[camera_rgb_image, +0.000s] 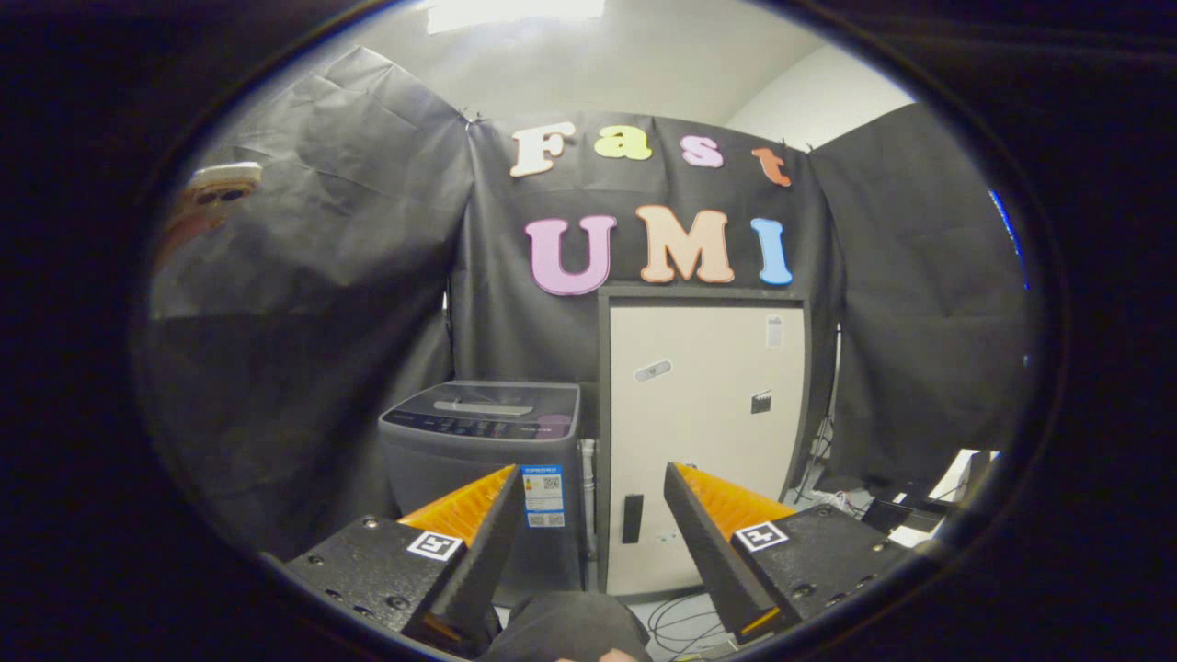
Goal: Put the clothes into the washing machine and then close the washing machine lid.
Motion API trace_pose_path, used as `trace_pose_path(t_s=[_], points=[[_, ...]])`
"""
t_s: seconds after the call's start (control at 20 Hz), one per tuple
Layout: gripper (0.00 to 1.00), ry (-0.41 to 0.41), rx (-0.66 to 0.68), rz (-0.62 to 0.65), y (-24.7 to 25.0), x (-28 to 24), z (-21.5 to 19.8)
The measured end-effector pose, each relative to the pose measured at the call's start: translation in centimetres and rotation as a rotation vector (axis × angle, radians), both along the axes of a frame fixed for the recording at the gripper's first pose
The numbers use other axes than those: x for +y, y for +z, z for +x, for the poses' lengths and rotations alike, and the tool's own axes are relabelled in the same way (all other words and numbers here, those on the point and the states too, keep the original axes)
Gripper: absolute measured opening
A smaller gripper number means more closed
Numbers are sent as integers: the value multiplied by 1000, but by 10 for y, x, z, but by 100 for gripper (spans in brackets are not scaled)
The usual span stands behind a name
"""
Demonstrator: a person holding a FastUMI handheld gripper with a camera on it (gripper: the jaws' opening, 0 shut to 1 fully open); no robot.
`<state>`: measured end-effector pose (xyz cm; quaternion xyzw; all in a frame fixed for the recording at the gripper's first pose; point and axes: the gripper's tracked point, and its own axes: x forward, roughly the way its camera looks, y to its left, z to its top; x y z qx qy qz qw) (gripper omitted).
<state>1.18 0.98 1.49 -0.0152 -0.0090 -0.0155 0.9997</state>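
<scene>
A grey top-loading washing machine (483, 460) stands on the floor against the black cloth wall, well beyond my fingers and a little left of them. Its dark lid (487, 405) lies flat and closed on top. My gripper (588, 483) is open, its two fingers spread wide with nothing between them. A dark rounded bundle, perhaps cloth (570, 625), shows low down between the finger bases; I cannot tell what it is.
A tall cream cabinet with a dark frame (703, 432) stands right of the washing machine. A grey pipe (588, 496) runs down between them. Cables (680, 621) lie on the floor ahead, and boxes and gear (919, 501) sit at the far right.
</scene>
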Motion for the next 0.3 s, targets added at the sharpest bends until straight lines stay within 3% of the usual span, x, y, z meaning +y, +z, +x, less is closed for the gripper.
trace_pose_path(t_s=[0.3], points=[[92,-24,-6,-2,5,-7,-25]])
